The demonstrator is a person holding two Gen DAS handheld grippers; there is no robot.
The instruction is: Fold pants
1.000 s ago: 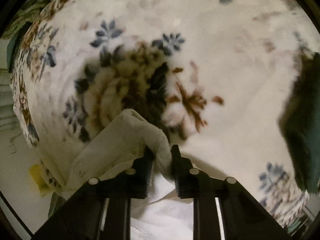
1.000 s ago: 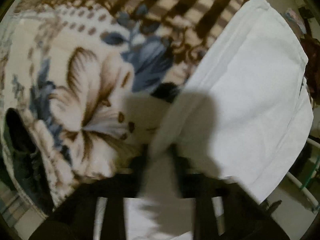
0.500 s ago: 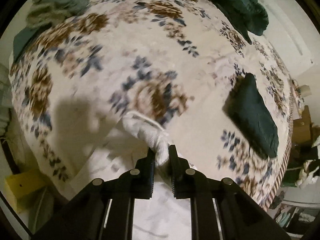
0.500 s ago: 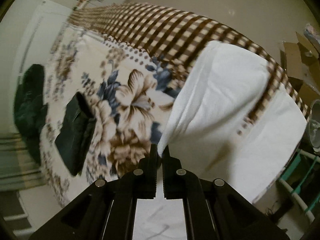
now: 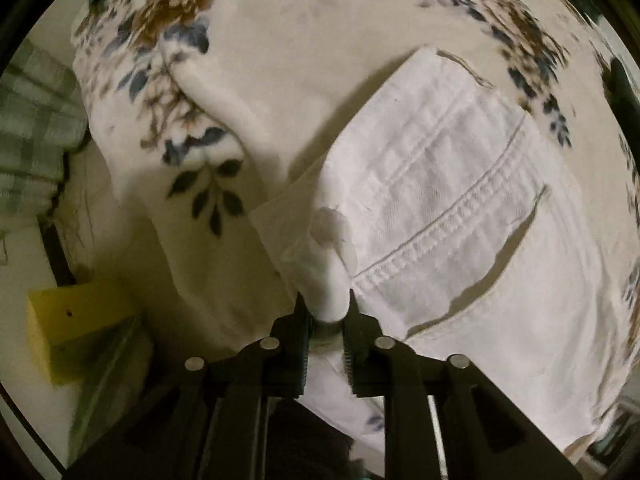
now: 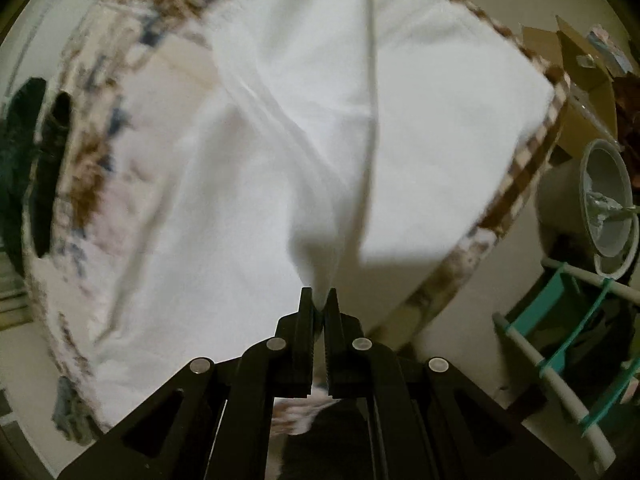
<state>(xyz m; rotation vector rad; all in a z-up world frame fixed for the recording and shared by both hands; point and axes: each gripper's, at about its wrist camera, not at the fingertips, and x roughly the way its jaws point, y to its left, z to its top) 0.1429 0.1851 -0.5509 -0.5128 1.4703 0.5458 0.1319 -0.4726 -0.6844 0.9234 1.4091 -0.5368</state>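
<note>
White pants (image 5: pixel 448 200) lie on a floral blanket; the left wrist view shows the waist end with a pocket seam and a fabric-covered button (image 5: pixel 326 226). My left gripper (image 5: pixel 325 312) is shut on a bunched fold of the waist edge. In the right wrist view the white pants (image 6: pixel 248 184) spread over the bed, with a leg folded across. My right gripper (image 6: pixel 319 300) is shut on a pinched edge of the cloth.
The floral blanket (image 5: pixel 256 80) covers the bed, with a checked brown border (image 6: pixel 520 176) at its edge. A yellow block (image 5: pixel 76 320) sits below the bed on the left. Dark green clothes (image 6: pixel 24 152) lie far left. A grey bowl (image 6: pixel 608 204), cardboard box (image 6: pixel 576 64) and teal-and-white rack (image 6: pixel 568 360) stand right.
Both grippers, still shut on the pants, have dropped closer to the bed. The pants now lie spread out with the waist and pocket showing.
</note>
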